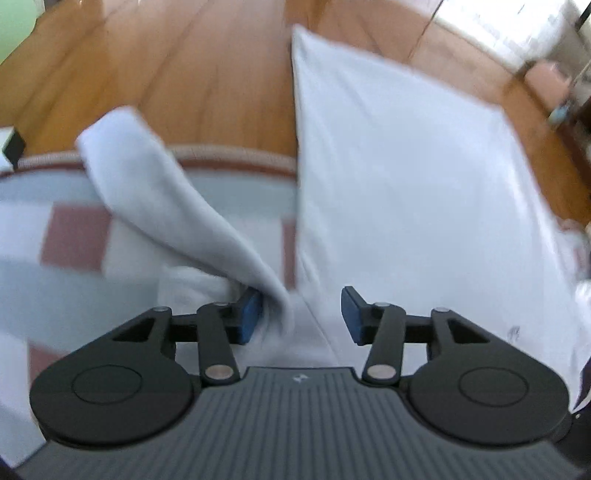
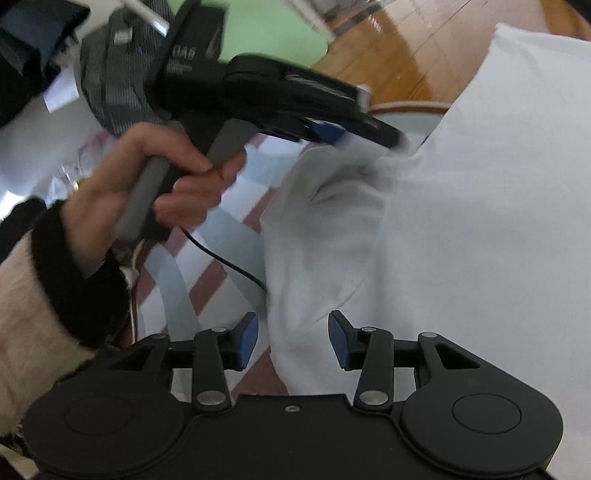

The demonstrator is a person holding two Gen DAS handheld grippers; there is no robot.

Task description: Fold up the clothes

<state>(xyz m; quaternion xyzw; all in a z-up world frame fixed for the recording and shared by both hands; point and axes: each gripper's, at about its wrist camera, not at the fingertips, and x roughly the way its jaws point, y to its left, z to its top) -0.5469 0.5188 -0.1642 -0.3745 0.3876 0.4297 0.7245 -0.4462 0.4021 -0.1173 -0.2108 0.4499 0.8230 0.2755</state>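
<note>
- White garment (image 1: 388, 177) lay spread on a checked rug (image 1: 70, 236), its far part reaching onto the wood floor (image 1: 184, 74).
- Rug had pale blue, white and dull red squares with a tan and red border.
- One sleeve (image 1: 155, 199) was lifted off the rug, running diagonally from upper left down toward the left gripper (image 1: 301, 314).
- Left gripper: blue pads stood apart; sleeve cloth draped against the left pad (image 1: 249, 314), right pad clear of cloth. Not clamped; jaws counted as released. No firm grip seen.
- Left view was motion-blurred, so fine contact at the left pad was hard to read.
- Right gripper (image 2: 293, 338): pads apart, garment (image 2: 461, 221) edge lay between and under them, neither pad pressing it. Released.
- In the right view, the left gripper (image 2: 332, 129) hung over the bunched sleeve (image 2: 332, 192) near the garment's shoulder, tip at the cloth; blurred.
- A person's hand (image 2: 147, 177) gripped its grey handle; black cuff (image 2: 74, 273) and cream fuzzy sleeve below it.
- Black cable (image 2: 225, 262) trailed from the handle down across the rug (image 2: 207, 288) to the garment edge.
- Green surface (image 2: 266, 29) and wood floor (image 2: 399, 48) showed behind.
- Garment's body looked flat, few wrinkles; sleeve area crumpled.
</note>
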